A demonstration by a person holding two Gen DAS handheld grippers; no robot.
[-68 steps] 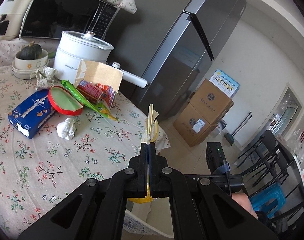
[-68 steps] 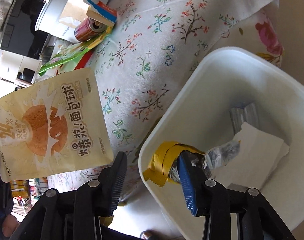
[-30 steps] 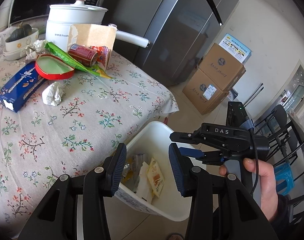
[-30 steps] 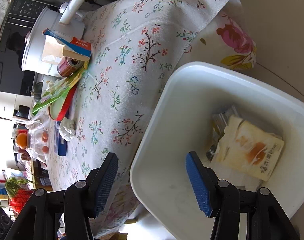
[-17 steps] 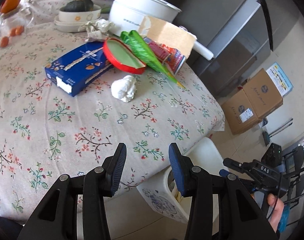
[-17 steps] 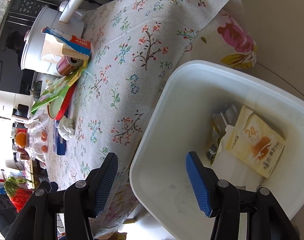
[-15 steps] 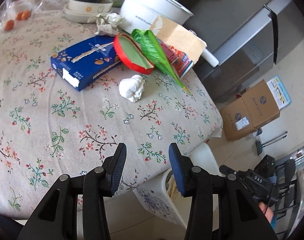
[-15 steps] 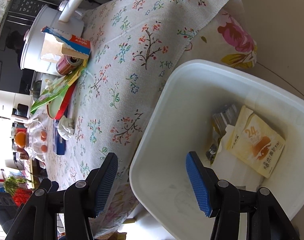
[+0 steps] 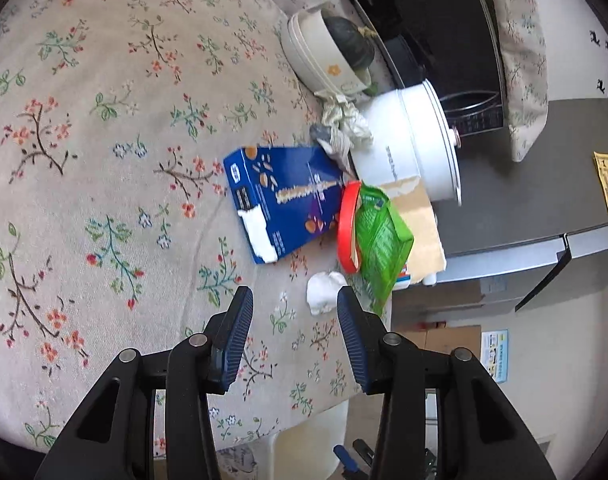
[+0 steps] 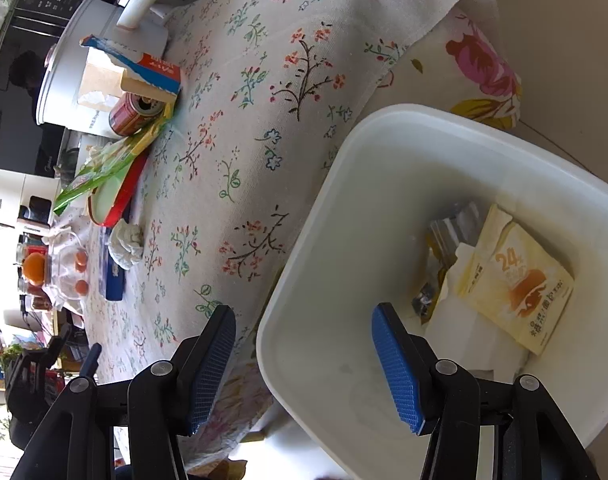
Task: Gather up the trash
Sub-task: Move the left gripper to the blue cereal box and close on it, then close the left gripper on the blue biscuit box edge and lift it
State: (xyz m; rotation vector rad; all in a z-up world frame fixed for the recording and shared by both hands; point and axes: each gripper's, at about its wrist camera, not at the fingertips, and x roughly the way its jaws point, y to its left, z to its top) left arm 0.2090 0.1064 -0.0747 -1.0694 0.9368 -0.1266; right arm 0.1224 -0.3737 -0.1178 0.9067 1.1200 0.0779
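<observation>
Left wrist view: the left tool point(image 9: 292, 316) hangs over the flowered surface point(image 9: 104, 160) with its jaws apart and nothing between them. Just beyond its tips lies a crumpled white tissue point(image 9: 323, 292), beside a blue box point(image 9: 280, 200), a red-rimmed lid point(image 9: 347, 228) and a green wrapper point(image 9: 379, 240).

Right wrist view: the right tool point(image 10: 304, 344), jaws apart and empty, straddles the rim of the white bin point(image 10: 343, 168), which stands beside the surface. Inside the bin a yellow snack pouch point(image 10: 519, 288) lies flat on white paper and foil scraps.
</observation>
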